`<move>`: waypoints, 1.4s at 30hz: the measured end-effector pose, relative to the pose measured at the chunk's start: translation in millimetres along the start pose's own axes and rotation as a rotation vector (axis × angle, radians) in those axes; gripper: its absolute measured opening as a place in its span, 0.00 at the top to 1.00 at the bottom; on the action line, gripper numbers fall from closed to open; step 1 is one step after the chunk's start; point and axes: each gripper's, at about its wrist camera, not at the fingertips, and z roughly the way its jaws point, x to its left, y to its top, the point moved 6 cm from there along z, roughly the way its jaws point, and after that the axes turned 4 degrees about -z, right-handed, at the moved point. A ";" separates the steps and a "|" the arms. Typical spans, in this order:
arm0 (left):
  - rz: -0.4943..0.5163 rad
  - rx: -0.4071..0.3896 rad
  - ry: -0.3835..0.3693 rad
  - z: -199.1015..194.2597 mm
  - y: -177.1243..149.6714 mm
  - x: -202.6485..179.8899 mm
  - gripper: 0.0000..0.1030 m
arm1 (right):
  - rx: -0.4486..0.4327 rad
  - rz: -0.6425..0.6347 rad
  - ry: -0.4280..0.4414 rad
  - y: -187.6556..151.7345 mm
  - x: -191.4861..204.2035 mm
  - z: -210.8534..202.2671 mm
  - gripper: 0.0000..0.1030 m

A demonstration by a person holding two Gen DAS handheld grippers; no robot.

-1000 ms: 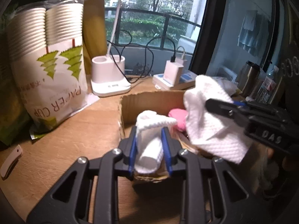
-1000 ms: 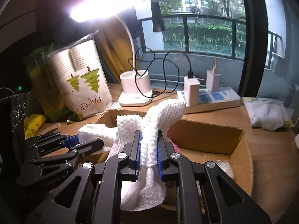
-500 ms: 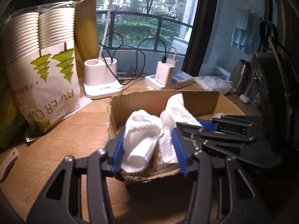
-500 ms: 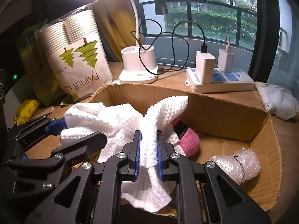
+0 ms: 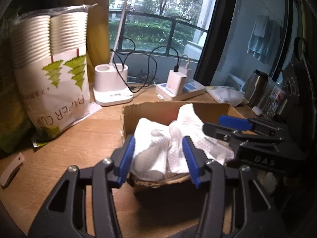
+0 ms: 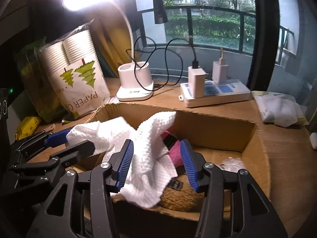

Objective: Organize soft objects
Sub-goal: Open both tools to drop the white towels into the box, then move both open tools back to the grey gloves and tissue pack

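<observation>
A crumpled white waffle-weave cloth [image 5: 150,148] [image 6: 150,138] lies in the near corner of the open cardboard box [image 5: 158,107] [image 6: 218,117]. My left gripper [image 5: 158,138] [image 6: 71,141] stands open around one end of it, with a gap at the right pad. My right gripper [image 6: 156,142] [image 5: 221,126] straddles the other end. Its jaws are opening and the cloth sags loose between them. Under the cloth show a pink plush item [image 6: 176,154] and something brown and furry [image 6: 182,198].
A wad of bubble wrap [image 6: 231,161] lies on the box floor. Behind the box stand a bag of paper cups [image 5: 53,75], a white lamp base [image 6: 136,83] and a power strip with chargers [image 6: 214,95]. A packet of white cloths [image 6: 281,111] lies at the right.
The cloth went down into the box. My left gripper let go of its end first, then the right gripper's jaws parted from the fold they pinched.
</observation>
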 end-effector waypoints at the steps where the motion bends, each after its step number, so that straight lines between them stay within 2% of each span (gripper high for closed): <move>1: 0.002 -0.002 0.007 -2.3 0.1 -0.9 0.50 | -0.006 0.003 -0.003 0.1 -1.5 -4.1 0.49; 5: 0.006 -0.024 0.017 -15.4 1.0 -6.1 0.47 | -0.025 0.008 -0.011 -1.2 -4.6 -20.1 0.48; 7: 0.009 -0.037 0.013 -22.7 1.3 -10.8 0.29 | -0.034 0.008 -0.016 -2.3 -5.3 -28.8 0.46; 8: 0.011 -0.044 0.009 -26.9 1.5 -13.3 0.27 | -0.039 0.008 -0.016 -3.0 -5.4 -32.9 0.44; 19: 0.036 -0.087 0.018 -66.4 -5.9 -34.7 0.27 | -0.083 0.003 -0.027 -17.1 -2.7 -79.7 0.43; 31: 0.052 -0.098 0.006 -95.4 -22.8 -55.6 0.27 | -0.111 0.000 -0.034 -39.0 3.5 -120.7 0.42; 42: 0.064 -0.100 0.001 -111.8 -40.1 -68.2 0.26 | -0.114 0.006 -0.030 -61.3 9.6 -138.8 0.42</move>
